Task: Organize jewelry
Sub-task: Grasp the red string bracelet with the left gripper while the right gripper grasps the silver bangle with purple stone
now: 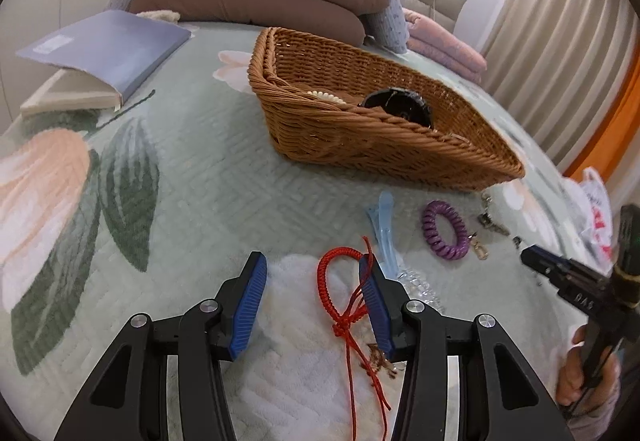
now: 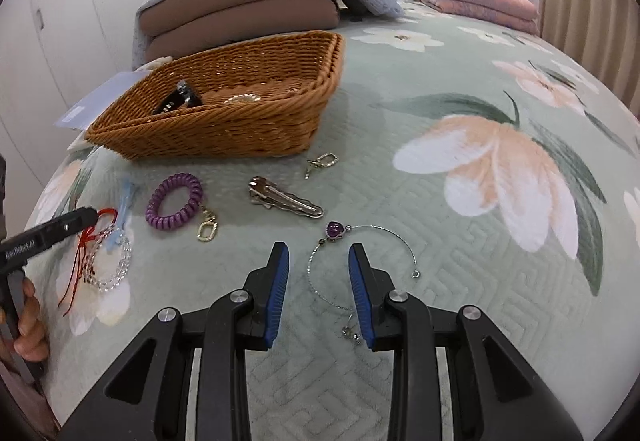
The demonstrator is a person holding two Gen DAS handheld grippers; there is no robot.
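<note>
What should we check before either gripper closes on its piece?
1. Left gripper open: ok, gap between the blue pads.
2. Red braided cord bracelet between the left pads: ok, though its loop lies against the far pad, off centre.
3. Right gripper open: ok, no pad touching anything.
4. Thin silver wire bangle with a purple heart stone lined up: ok, part of the wire lies between the pads.
5. Brown woven wicker basket has room: ok, only a black watch and a white bead bracelet inside.
6. Clear bead bracelet free of the red cord: cannot tell, they overlap.
</note>
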